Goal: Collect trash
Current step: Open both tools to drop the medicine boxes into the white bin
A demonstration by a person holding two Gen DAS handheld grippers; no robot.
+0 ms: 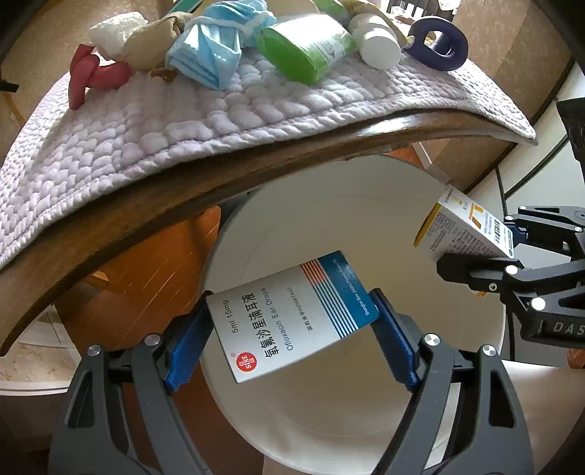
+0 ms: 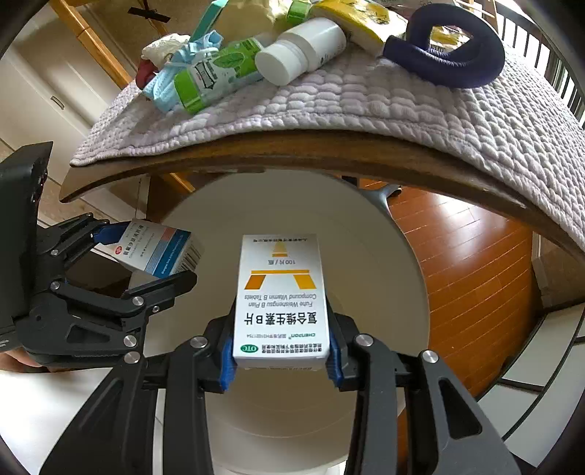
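Observation:
My left gripper is shut on a white, blue and red ear drops box, gripped across its width between the blue pads. It hangs over the mouth of a white round bin. My right gripper is shut on a white and yellow vitamin B tablet box, also above the bin. In the left wrist view the right gripper and its box sit at the bin's right rim. In the right wrist view the left gripper holds the ear drops box at the left.
A wooden table edge overhangs the bin, covered by a lilac quilted mat. On the mat lie a blue face mask, a green packet, a white bottle, a navy foam loop, a pink item and crumpled tissue. The floor is orange wood.

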